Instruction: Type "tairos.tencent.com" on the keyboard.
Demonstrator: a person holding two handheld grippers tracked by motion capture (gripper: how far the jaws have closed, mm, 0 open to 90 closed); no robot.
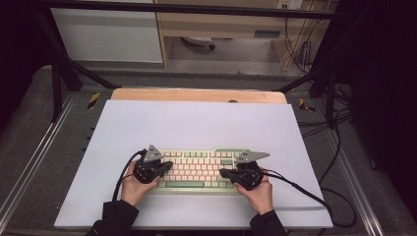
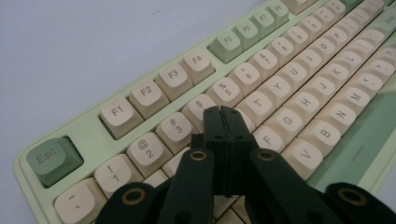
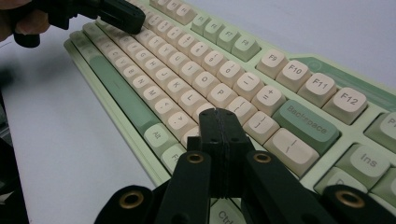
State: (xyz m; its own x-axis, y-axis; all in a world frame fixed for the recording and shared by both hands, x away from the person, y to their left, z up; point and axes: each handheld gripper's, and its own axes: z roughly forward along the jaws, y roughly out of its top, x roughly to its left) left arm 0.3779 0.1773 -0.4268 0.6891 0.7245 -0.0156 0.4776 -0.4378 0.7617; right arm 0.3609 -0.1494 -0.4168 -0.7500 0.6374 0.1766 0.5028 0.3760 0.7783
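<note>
Your mechanical keyboard, pale green with cream keycaps and green accent keys, lies flat on the white sheet that covers the counter, near your edge and roughly centred between your forearms.

You hold the left hand-held gripper over the keyboard's left end, its tips pointing inward above the keys. In the left gripper view its two black jaws are pressed together with no gap and nothing between them, and the tips sit just over the keys near the 4 key, with the Esc key off at the near corner. Whether the tips actually touch a keycap you cannot tell from here.

You hold the right hand-held gripper over the keyboard's right end, pointing inward towards the other one. In the right gripper view its jaws are likewise closed tight on nothing, the tips low over the keys just below the Backspace key. Farther along the keyboard in that view, the left gripper hovers over the far keys.

Your hands wrap both grips from behind, dark sleeves at the wrists.
</note>
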